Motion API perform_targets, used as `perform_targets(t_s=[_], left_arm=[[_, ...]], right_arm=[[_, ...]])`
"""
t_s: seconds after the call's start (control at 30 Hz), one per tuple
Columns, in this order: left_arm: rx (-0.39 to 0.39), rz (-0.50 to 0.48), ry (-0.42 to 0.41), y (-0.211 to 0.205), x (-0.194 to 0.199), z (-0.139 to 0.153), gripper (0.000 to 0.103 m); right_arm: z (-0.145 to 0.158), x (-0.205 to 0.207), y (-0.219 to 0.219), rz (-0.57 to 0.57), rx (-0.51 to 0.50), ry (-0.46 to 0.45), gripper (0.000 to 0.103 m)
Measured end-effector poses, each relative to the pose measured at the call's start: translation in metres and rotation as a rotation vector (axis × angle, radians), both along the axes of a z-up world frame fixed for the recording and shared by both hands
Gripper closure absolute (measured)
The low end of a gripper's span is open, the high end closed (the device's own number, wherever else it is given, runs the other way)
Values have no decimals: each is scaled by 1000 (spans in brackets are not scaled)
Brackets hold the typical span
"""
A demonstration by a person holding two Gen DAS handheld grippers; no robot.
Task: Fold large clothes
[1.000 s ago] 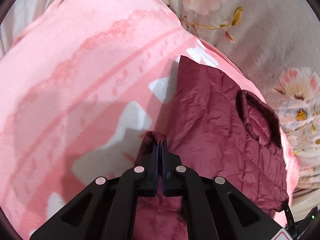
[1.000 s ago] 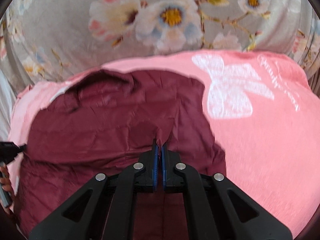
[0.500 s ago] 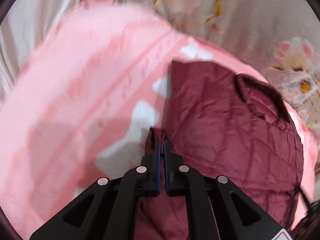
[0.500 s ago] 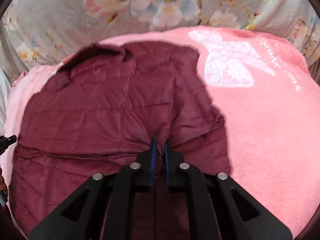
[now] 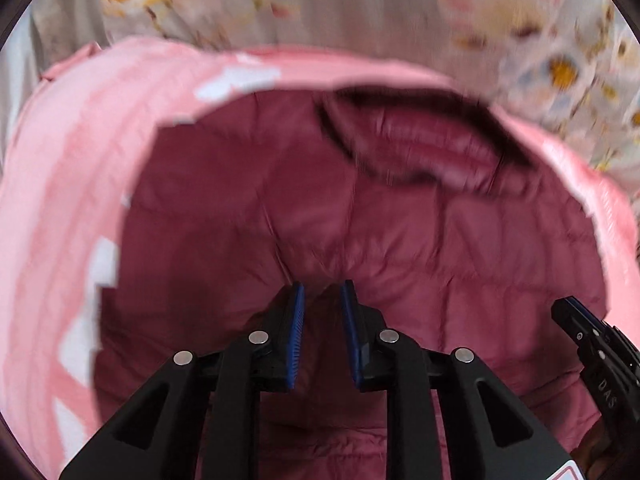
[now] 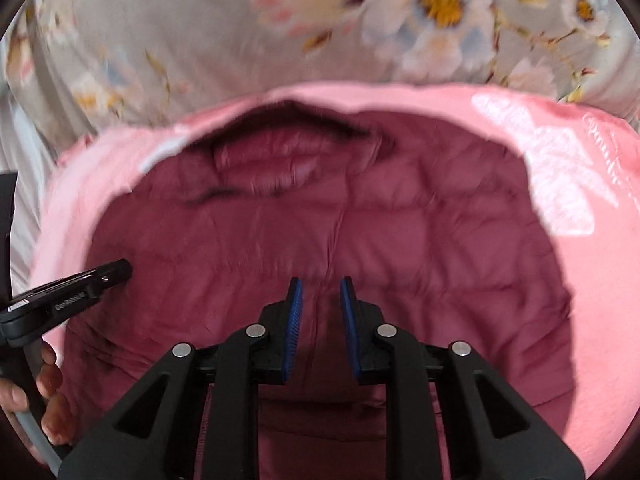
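Note:
A maroon quilted puffer jacket (image 5: 400, 232) lies folded on a pink blanket, its dark-trimmed collar (image 5: 416, 136) at the far end. It also fills the right wrist view (image 6: 360, 224), collar (image 6: 272, 160) far left. My left gripper (image 5: 322, 292) is open, blue pads apart just above the jacket's near part, holding nothing. My right gripper (image 6: 320, 288) is open too, over the jacket's middle. The right gripper shows at the left view's right edge (image 5: 592, 344); the left gripper shows at the right view's left edge (image 6: 76, 292).
The pink blanket (image 5: 80, 168) with white print (image 6: 560, 168) lies under the jacket on a grey floral bedsheet (image 6: 280, 32). A hand (image 6: 44, 392) holds the left gripper's handle at the lower left of the right view.
Both grippers have opened and let go of the jacket fabric they pinched. The folded layer now lies flat. Both views have swung so the jacket fills the frame.

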State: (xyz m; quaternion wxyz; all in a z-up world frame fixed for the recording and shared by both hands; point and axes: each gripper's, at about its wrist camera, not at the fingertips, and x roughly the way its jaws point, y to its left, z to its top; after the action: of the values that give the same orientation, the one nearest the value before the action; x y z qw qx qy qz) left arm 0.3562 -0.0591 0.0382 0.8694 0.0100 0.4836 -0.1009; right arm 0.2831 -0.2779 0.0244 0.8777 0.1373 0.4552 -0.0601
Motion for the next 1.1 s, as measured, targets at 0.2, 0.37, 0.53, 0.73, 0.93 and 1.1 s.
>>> perform_targets(t_s=[0.2,0.37,0.53,0.73,0.93,1.1], left_arm=[[14,-21,-96,4,-23,-18,83],[24,-22,-127,3,-31,-23,83],[77,-25,-147,-4,-32,-23,83],[110,-27,-156,-8,-31,-25,83],[137,-25,-158,-11,-33,-26,83],[140,-26,-158,-11,-33,-25,83]], right_arm=[[-21,-23,16,12,-50,-7,84],[-22,-23,21,8,-89,-6,85],[-23,-20,19,7,-92,-5,85],[-23,-21,18,6,-72,-9,85],[-23,-22,16,6,-68,-9,85],[-23,-22,16,6,-66,-9,85]])
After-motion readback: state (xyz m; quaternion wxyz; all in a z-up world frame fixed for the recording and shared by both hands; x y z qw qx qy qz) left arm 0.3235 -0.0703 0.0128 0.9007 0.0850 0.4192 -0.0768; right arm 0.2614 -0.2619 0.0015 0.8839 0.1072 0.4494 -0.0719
